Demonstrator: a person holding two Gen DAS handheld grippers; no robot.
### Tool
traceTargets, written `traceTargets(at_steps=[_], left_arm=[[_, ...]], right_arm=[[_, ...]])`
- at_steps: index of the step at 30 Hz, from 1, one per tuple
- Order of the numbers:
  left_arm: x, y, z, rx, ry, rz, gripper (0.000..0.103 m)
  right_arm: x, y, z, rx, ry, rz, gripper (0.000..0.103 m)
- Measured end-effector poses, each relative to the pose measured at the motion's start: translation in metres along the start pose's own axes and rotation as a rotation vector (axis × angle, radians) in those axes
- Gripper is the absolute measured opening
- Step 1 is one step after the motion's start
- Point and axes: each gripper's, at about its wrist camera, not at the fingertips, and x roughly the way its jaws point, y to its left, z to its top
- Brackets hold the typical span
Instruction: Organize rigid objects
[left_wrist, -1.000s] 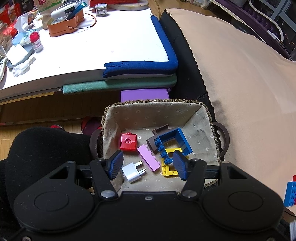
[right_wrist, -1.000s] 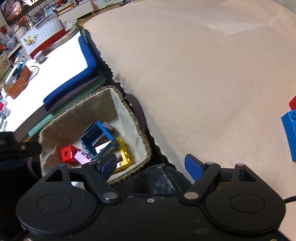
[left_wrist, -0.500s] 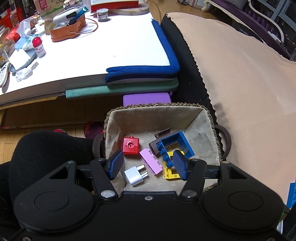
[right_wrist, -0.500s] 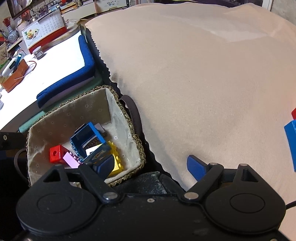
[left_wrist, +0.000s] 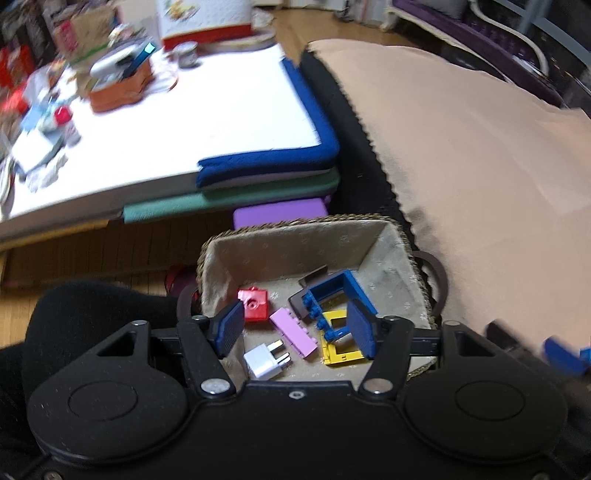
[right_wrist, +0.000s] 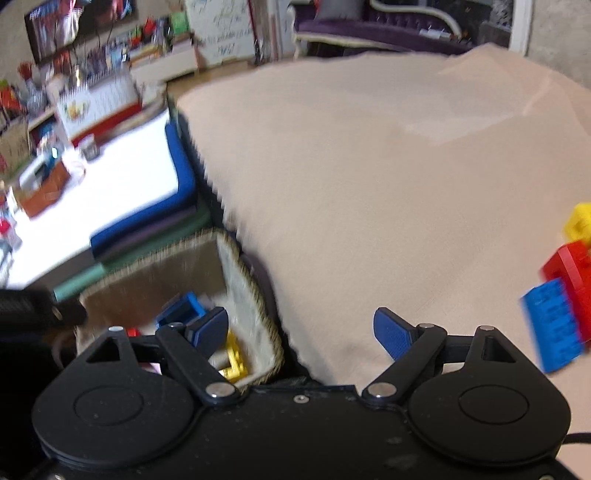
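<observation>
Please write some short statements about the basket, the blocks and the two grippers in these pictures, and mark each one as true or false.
1. The white plug adapter lies inside the basket. True.
2. The red block in the basket is held by the left gripper. False: its fingers are opening with nothing pressed between them, and the block lies on the lining.
3. The basket is empty. False: it also holds a pink brick, a blue frame and a yellow frame.
4. Blocks remain on the beige cloth. True: a blue block lies there.
5. The right gripper grips a yellow block. False: it is open and holds nothing.
</observation>
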Motion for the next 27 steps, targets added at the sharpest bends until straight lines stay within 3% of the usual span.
traceTargets(at_steps=[5,12,18,22,27], left_arm=[[-0.013,-0.027,-0.007,0.131,-0.076,-0.004,0.063],[-0.028,-0.080,-0.023,0.328,-0.134,-0.070,0.067],[-0.035,-0.130,-0.043,0.428,-0.104,-0.194,0.067],[-0.034,-0.164,-0.056,0.491,-0.079,-0.250,0.067],[-0.031,-0.194,-0.074,0.591,-0.079,-0.260,0.068]], right_arm=[[-0.034,-0.040,0.014,0.061,-0.070,-0.040,0.086],[-0.065,-0.134,0.013,0.211,-0.118,-0.159,0.088],[-0.075,-0.206,-0.005,0.306,-0.098,-0.249,0.088],[-0.072,-0.217,-0.014,0.316,-0.087,-0.232,0.088],[-0.059,-0.208,-0.018,0.282,-0.070,-0.191,0.088]])
